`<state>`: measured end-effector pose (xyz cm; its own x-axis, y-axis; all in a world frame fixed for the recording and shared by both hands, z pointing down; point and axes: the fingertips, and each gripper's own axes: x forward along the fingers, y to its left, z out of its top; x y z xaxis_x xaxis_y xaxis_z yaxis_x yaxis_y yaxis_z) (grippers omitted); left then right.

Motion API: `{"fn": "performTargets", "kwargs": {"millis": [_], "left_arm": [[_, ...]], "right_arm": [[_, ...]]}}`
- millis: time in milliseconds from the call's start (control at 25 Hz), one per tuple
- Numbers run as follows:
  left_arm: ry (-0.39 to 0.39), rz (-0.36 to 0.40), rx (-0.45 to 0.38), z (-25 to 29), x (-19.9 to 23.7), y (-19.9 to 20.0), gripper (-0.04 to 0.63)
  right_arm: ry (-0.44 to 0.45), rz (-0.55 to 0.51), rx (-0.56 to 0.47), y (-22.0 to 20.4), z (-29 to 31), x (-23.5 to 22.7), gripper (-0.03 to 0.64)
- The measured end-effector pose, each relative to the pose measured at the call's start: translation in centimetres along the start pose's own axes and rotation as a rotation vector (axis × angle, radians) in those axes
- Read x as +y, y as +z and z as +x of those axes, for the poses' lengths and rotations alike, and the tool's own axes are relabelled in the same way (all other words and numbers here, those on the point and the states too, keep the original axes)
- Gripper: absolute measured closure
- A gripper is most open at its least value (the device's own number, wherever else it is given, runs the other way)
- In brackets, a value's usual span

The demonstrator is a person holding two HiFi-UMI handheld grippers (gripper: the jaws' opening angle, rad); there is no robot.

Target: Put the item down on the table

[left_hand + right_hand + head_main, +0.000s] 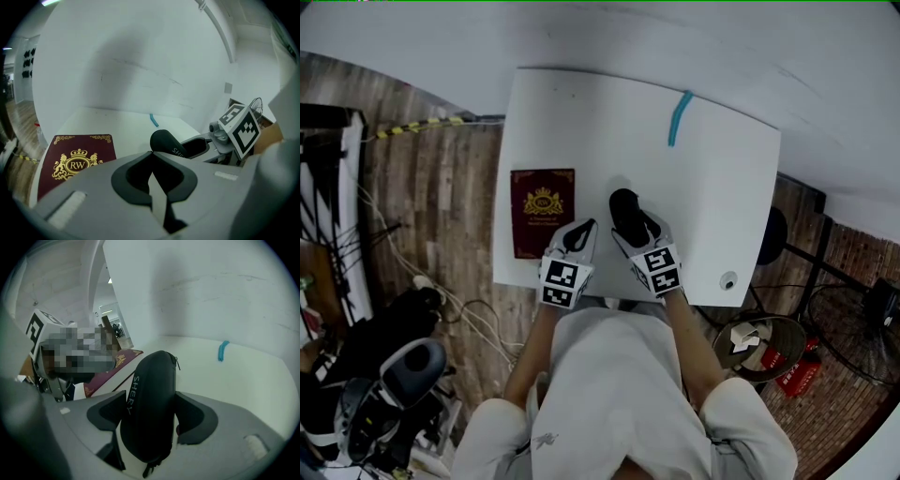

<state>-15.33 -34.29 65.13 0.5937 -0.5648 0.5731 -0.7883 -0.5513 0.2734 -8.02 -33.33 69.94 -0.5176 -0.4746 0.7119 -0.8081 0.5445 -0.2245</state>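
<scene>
White letters "SHERY" run along the side of the black zip case point(150, 404). A gold crest on the maroon booklet point(77, 164) reads "RW".

Your black oval zip case point(150, 404) carries white lettering. The maroon flat book point(543, 211) shows a gold crest and border; your white counter point(722, 206) bears a turquoise strip point(679, 118).

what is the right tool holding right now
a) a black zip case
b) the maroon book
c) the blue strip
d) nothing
A: in the right gripper view, the black zip case stands between the jaws of the right tool, gripped on both sides, while the maroon book lies flat on the table, apart from it.
</scene>
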Motion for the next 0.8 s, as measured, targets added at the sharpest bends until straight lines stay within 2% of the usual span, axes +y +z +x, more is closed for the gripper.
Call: {"fn": "performTargets", "kwargs": {"millis": [800], "left_arm": [[-0.037,0.02,0.025,0.6,-0.6,-0.6,0.577]], "right_arm": [[0.005,-0.004,0.054,-0.8,1.7,-0.1,0.279]]}}
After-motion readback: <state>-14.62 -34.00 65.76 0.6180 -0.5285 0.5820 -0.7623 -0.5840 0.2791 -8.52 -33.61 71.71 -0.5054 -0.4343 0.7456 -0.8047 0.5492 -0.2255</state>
